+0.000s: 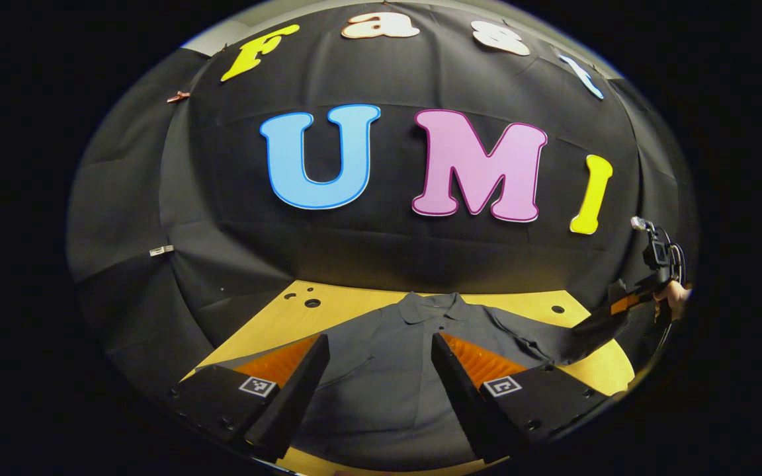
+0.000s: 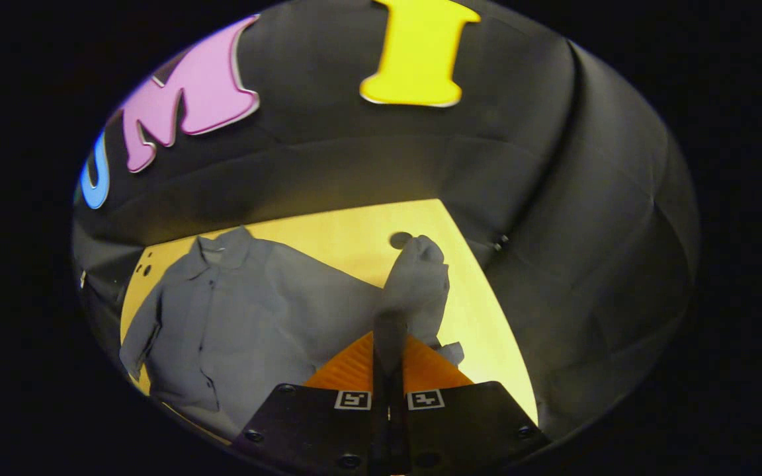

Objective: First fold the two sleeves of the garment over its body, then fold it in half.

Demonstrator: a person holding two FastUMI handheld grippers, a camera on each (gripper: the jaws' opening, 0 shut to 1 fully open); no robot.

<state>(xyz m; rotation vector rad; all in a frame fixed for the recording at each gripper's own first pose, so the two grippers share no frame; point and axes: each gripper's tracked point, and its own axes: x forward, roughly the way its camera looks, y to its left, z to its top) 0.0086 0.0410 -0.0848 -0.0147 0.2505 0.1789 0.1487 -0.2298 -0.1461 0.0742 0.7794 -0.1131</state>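
A dark grey collared shirt lies flat on the yellow table, collar toward the far wall. My left gripper hovers open above the shirt's body, one finger to each side of the buttoned front, nothing between them. In the right gripper view the shirt spreads to the left, and my right gripper is shut on one sleeve, whose cloth bunches up above the fingertips, lifted off the table. In the left gripper view that right gripper shows at the far right, pulling the sleeve taut, with a hand behind it.
Black cloth walls close in the table on the far and both lateral sides. Small round holes mark the table's far corners, one hole just behind the lifted sleeve. Bare yellow table lies beyond the shirt.
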